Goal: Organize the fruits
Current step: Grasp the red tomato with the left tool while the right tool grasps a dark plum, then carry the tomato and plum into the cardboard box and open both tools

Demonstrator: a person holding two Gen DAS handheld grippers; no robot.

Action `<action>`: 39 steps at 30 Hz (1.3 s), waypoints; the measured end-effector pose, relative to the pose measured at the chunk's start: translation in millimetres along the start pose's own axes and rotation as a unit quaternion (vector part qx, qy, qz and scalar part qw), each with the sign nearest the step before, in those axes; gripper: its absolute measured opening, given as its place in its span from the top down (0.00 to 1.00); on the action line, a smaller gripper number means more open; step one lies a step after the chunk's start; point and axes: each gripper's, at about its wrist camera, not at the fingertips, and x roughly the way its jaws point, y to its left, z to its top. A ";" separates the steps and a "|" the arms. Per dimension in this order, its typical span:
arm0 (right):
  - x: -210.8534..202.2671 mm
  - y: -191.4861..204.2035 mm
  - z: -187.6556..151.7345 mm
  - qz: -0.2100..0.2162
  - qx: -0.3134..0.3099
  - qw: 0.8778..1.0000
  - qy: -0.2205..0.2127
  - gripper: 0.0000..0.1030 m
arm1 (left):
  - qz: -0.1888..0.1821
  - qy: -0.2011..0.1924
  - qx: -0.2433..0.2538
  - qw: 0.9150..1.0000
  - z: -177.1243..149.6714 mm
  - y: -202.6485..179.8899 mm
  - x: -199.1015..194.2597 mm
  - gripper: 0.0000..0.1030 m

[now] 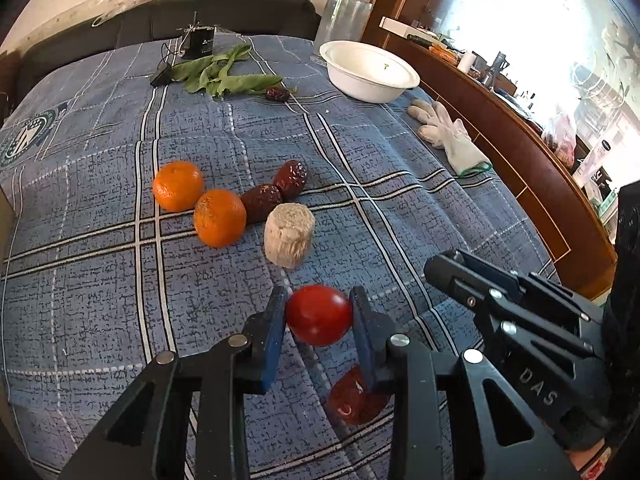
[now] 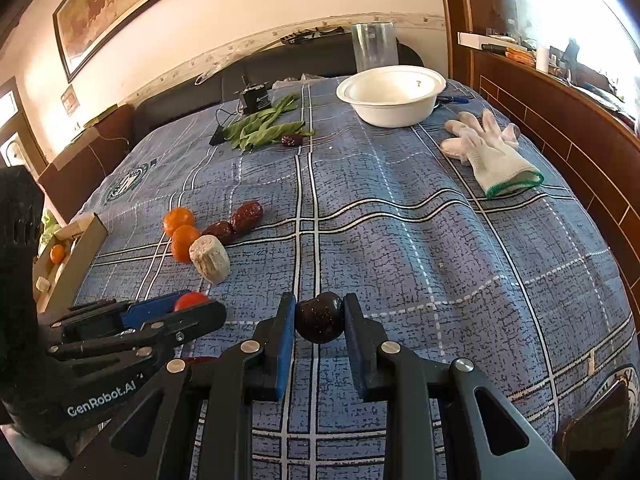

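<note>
My left gripper (image 1: 319, 314) is shut on a red cherry tomato (image 1: 319, 315), held just above the blue plaid cloth (image 1: 400, 208). A red date (image 1: 354, 398) lies under its right finger. My right gripper (image 2: 319, 317) is shut on a dark round fruit (image 2: 320, 317), beside the left gripper (image 2: 160, 316). Two oranges (image 1: 179, 186) (image 1: 219, 218), two dark red dates (image 1: 262, 202) (image 1: 291, 174) and a pale cylinder piece (image 1: 289, 235) lie grouped ahead. A white bowl (image 1: 370, 70) stands at the far right.
Green leaves (image 1: 224, 74) and another date (image 1: 277, 94) lie at the far side with a black device (image 1: 198, 42). White gloves (image 1: 448, 132) lie near the right edge. A clear jar (image 1: 344, 16) stands behind the bowl. A cardboard box (image 2: 76, 256) with fruit sits left.
</note>
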 end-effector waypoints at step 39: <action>-8.1 303.6 -28.1 0.204 -0.217 0.954 0.047 0.74 | 0.174 -0.040 -0.246 0.953 -74.4 302.1 -201.7 0.70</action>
